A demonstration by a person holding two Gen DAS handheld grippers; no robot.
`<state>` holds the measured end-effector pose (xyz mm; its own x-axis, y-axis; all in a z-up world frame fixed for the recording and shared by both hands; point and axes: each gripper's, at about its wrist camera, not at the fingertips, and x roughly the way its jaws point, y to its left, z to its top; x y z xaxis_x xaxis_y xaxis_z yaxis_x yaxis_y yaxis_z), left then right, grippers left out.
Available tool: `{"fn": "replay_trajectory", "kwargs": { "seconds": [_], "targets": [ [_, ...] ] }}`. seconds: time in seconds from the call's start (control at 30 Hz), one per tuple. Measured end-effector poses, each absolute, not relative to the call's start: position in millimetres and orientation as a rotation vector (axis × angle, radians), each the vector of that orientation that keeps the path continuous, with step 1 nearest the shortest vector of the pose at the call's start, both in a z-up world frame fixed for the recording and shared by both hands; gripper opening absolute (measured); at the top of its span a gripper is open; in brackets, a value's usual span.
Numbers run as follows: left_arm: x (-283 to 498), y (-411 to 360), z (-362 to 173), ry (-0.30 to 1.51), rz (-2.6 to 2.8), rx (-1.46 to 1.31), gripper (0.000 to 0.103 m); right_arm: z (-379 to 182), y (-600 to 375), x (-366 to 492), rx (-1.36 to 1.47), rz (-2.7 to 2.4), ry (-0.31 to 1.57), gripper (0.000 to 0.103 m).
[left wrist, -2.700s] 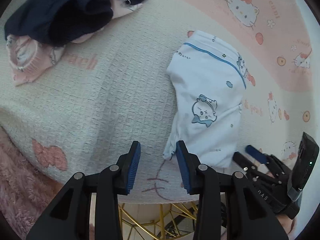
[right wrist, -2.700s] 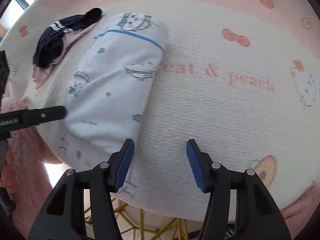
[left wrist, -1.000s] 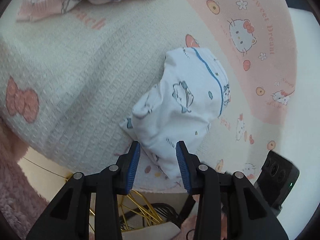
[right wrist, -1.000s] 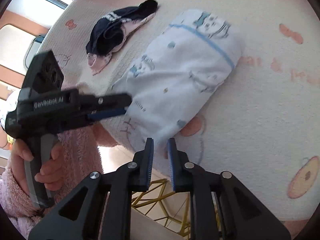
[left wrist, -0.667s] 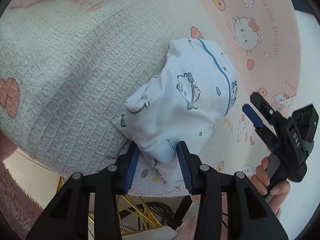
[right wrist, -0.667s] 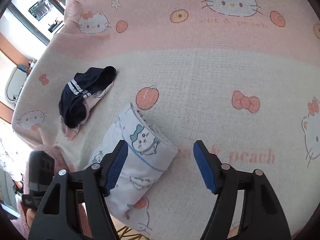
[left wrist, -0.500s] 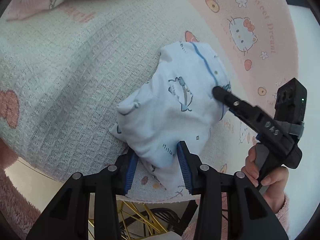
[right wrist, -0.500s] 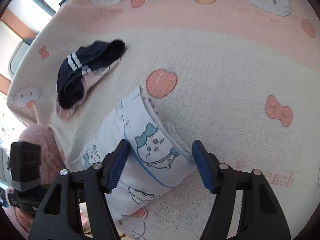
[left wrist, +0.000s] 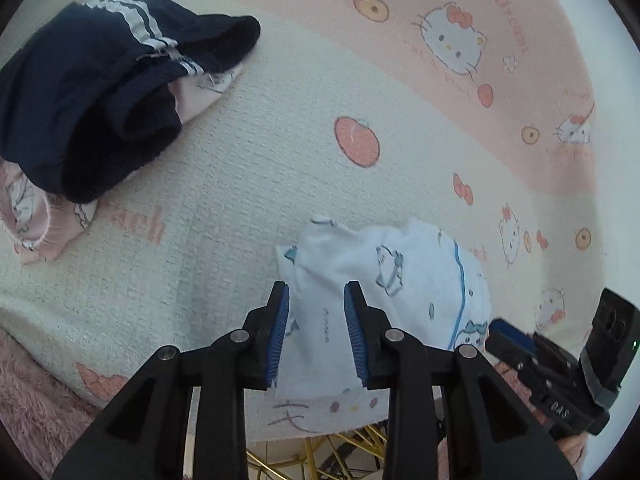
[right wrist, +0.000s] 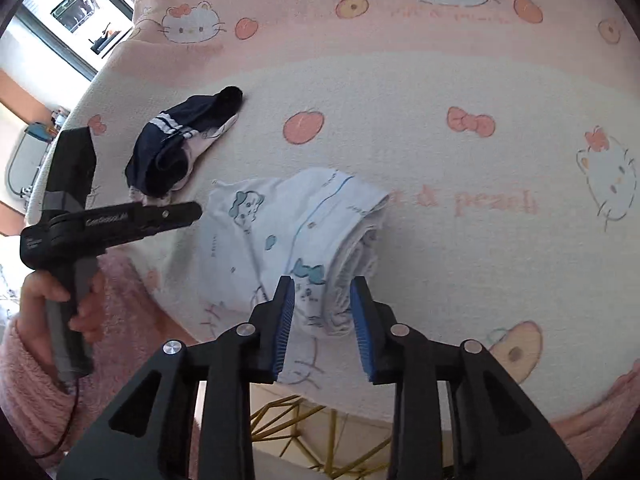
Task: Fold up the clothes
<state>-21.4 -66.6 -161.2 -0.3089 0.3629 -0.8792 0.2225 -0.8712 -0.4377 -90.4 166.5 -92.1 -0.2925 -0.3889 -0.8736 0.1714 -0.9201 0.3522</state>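
- Closing in on the white garment [left wrist: 384,280], both grippers have their jaws narrowing: left gripper [left wrist: 316,332] around its near corner, right gripper [right wrist: 323,320] around the rolled end, neither clearly clamped yet.
- Since a second ago the garment's gone from stretched out to bunched near the blanket [right wrist: 440,152] edge, so the fold's halfway-ish.
- Dark clothes pile [left wrist: 92,92] sits well apart, untouched.

Both grippers are pointing steeply downward. The left gripper [left wrist: 314,334] is closing its jaws, with white cloth lying between them. The right gripper [right wrist: 323,322] is likewise closing its jaws around folded cloth. A hand [right wrist: 52,300] in a pink sleeve is gripping the left handle.
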Motion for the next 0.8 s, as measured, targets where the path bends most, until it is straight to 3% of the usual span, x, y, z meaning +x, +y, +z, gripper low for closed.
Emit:
{"fn": "replay_trajectory", "kwargs": {
  "seconds": [0.07, 0.1, 0.13, 0.2, 0.23, 0.27, 0.3, 0.33, 0.37, 0.43, 0.5, 0.57, 0.6, 0.7, 0.8],
  "targets": [
    [-6, -62, -167, -0.738, 2.337, -1.799, 0.037, -92, 169, -95, 1.621, -2.268, -0.270, 0.035],
    [-1, -60, -171, -0.734, 2.332, -1.806, 0.037, -91, 167, -98, 1.602, -2.263, -0.289, 0.039],
    [2, -59, -176, -0.739, 2.337, -1.810, 0.037, -92, 163, -100, 1.590, -2.247, -0.288, 0.051],
    [4, -55, -185, -0.740, 2.366, -1.815, 0.037, -99, 153, -104, 1.590, -2.223, -0.245, 0.054],
    [2, -54, -188, -0.729, 2.380, -1.826, 0.022, -105, 146, -107, 1.603, -2.217, -0.202, 0.053],
    [1, -53, -189, -0.721, 2.390, -1.838, 0.017, -111, 144, -109, 1.618, -2.246, -0.145, 0.051],
    [2, -53, -189, -0.712, 2.397, -1.848, 0.017, -112, 147, -110, 1.606, -2.285, -0.170, 0.027],
    [3, -53, -188, -0.703, 2.400, -1.855, 0.015, -113, 151, -112, 1.592, -2.324, -0.201, 0.019],
    [5, -54, -187, -0.694, 2.403, -1.863, 0.015, -111, 155, -113, 1.570, -2.321, -0.276, 0.019],
    [8, -55, -186, -0.675, 2.409, -1.878, 0.016, -107, 153, -117, 1.565, -2.327, -0.215, 0.019],
    [11, -61, -186, -0.736, 2.389, -1.875, 0.019, -108, 143, -122, 1.560, -2.343, -0.017, 0.019],
    [14, -68, -178, -0.789, 2.401, -1.837, 0.020, -118, 145, -133, 1.612, -2.319, 0.036, 0.029],
    [15, -69, -171, -0.766, 2.433, -1.809, 0.020, -119, 153, -137, 1.648, -2.308, -0.024, 0.034],
    [5, -58, -154, -0.570, 2.509, -1.740, 0.020, -96, 175, -134, 1.566, -2.415, -0.199, 0.036],
    [-15, -42, -150, -0.517, 2.456, -1.670, 0.020, -79, 155, -125, 1.442, -2.460, 0.016, 0.037]
  ]
}}
